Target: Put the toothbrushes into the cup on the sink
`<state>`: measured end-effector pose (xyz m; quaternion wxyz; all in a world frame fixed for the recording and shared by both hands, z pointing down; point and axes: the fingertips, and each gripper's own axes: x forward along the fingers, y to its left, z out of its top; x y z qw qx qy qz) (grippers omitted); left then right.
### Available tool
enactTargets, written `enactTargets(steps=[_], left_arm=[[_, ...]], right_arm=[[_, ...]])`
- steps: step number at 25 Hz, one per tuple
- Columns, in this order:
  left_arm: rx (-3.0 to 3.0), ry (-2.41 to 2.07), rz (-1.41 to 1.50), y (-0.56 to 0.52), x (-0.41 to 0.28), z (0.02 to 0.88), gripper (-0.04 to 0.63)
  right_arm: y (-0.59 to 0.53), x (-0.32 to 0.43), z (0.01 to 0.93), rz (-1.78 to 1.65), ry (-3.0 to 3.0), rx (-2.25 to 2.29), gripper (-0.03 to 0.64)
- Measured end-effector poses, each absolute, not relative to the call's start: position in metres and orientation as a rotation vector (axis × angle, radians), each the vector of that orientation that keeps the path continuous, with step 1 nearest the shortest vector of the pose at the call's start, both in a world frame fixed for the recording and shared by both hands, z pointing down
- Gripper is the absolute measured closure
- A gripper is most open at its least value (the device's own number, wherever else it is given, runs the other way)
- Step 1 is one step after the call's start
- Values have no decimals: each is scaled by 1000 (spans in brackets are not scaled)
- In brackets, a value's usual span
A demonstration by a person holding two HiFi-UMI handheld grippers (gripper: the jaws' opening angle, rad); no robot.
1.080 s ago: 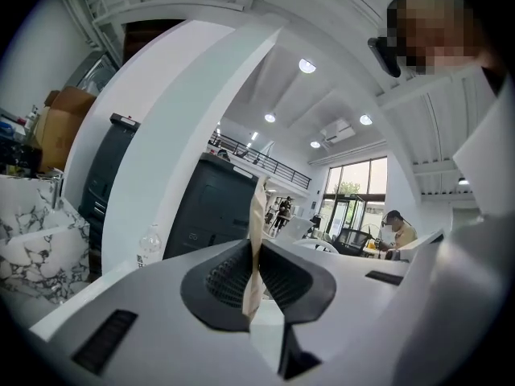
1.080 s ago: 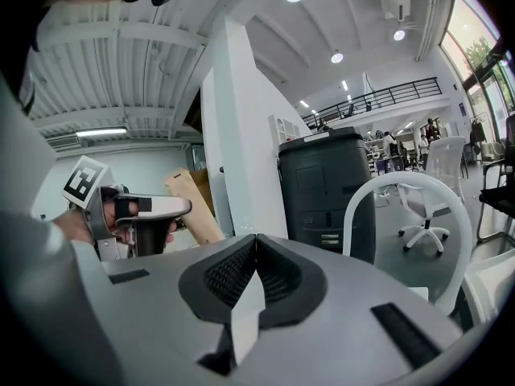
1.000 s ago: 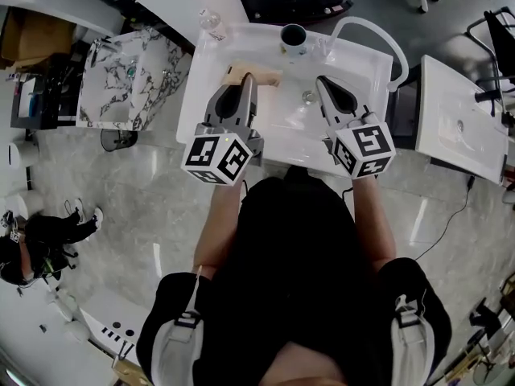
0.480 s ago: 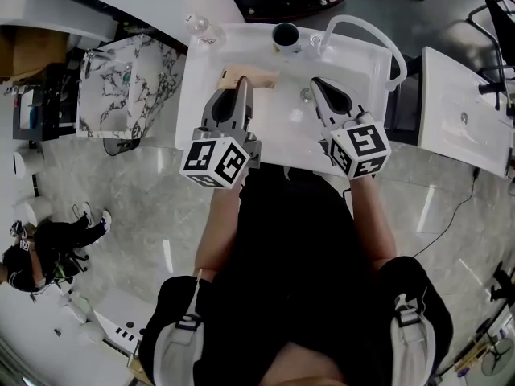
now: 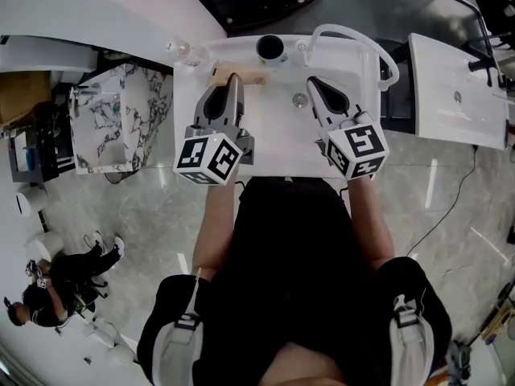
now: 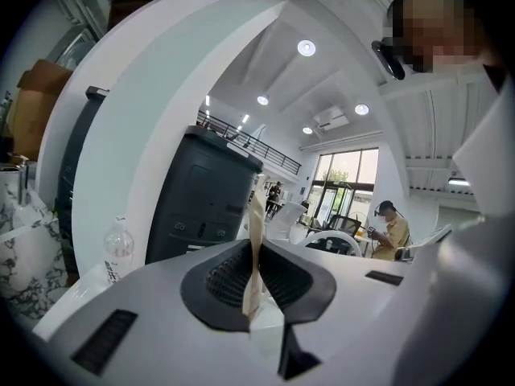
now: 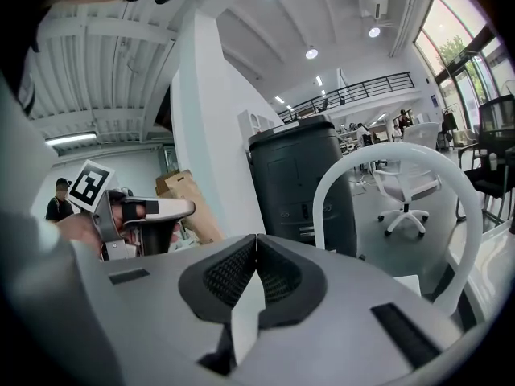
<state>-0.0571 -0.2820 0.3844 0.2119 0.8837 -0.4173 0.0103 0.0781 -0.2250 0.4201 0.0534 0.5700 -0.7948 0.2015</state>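
Edges sink [image 5: 278,147] and cup [image 5: 270,48] toward 12 o'clock since a second ago. Pinches tan toothbrush pack [image 5: 251,76] in left hand-held gripper [image 5: 232,78], 7 o'clock of cup; keeps right hand-held gripper [image 5: 311,81] clenched, empty. Likely light, stiff: grip mid-length.

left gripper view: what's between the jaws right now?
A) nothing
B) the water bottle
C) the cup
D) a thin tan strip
D: the left gripper has its jaws closed on a thin tan strip that stands on edge between them; what the strip is cannot be told from here.
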Motion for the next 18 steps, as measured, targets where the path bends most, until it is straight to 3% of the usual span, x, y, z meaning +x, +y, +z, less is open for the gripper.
enactTargets(steps=[18], left_arm=[[2466, -996, 70, -358, -27, 420, 555]], right_arm=[[-251, 82, 443, 694, -2257, 1826, 588]])
